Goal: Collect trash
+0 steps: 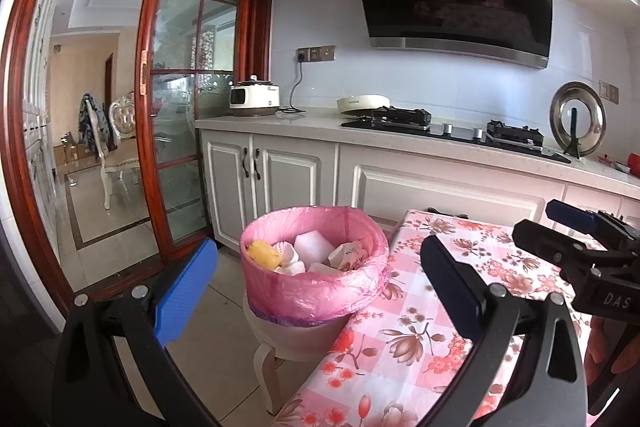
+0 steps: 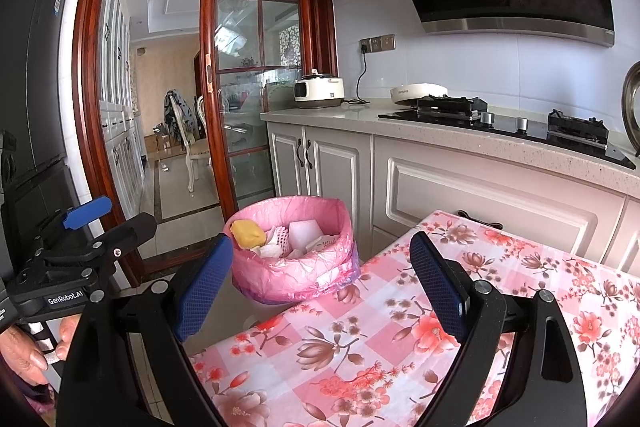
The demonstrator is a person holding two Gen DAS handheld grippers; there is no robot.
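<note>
Both the left hand-held gripper (image 1: 316,291) and right hand-held gripper (image 2: 324,287) gape wide, empty, near the trash bin (image 1: 316,283) beside the table edge (image 1: 360,311).

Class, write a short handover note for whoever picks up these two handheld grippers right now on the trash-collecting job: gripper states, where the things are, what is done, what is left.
Left gripper: open, holding nothing, aimed at the bin.
Right gripper: open, holding nothing, over the near table edge.
Trash bin: pink-lined, standing on a small white stool beside the end of the table. It already holds a yellow lump, white foam pieces and crumpled wrappers.
Done: several pieces of trash are in the bin.
Left: no loose trash shows on the visible floral tablecloth; check the parts of the table outside both views before calling it finished.
</note>
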